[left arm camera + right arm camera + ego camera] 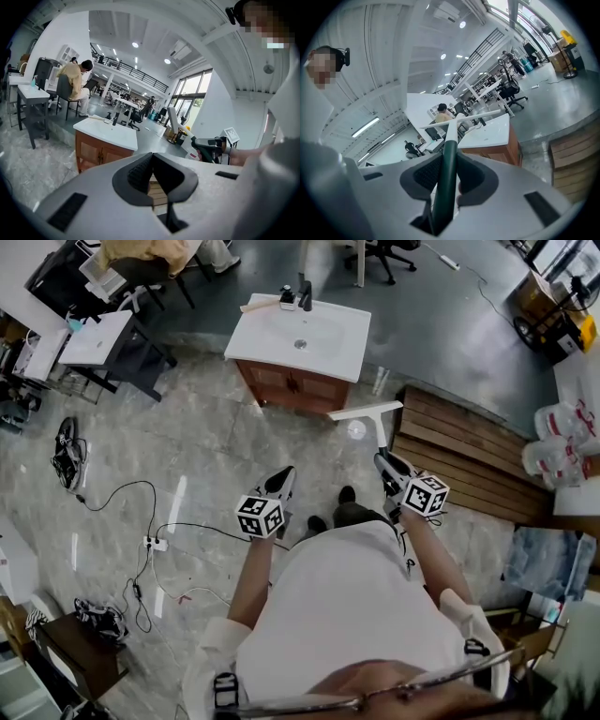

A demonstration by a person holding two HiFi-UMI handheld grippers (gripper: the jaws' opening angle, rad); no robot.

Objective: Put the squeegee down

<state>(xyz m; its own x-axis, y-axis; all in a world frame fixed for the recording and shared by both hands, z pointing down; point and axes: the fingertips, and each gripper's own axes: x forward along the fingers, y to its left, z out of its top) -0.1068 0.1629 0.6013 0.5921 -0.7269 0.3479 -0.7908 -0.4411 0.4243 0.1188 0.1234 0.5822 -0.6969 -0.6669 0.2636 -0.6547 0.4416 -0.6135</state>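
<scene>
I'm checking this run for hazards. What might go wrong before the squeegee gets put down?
1. The right gripper grips the squeegee on its handle, far from the blade, so the blade may swing or twist in the jaws.
2. If it is set on the sink, the blade might knock the faucet.
3. The wooden platform lies close by the feet, so a stumble seems possible.

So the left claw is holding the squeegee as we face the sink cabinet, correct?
No: the right claw holds the squeegee, as the right gripper view shows. The left claw is empty; the sink cabinet is ahead.
</scene>
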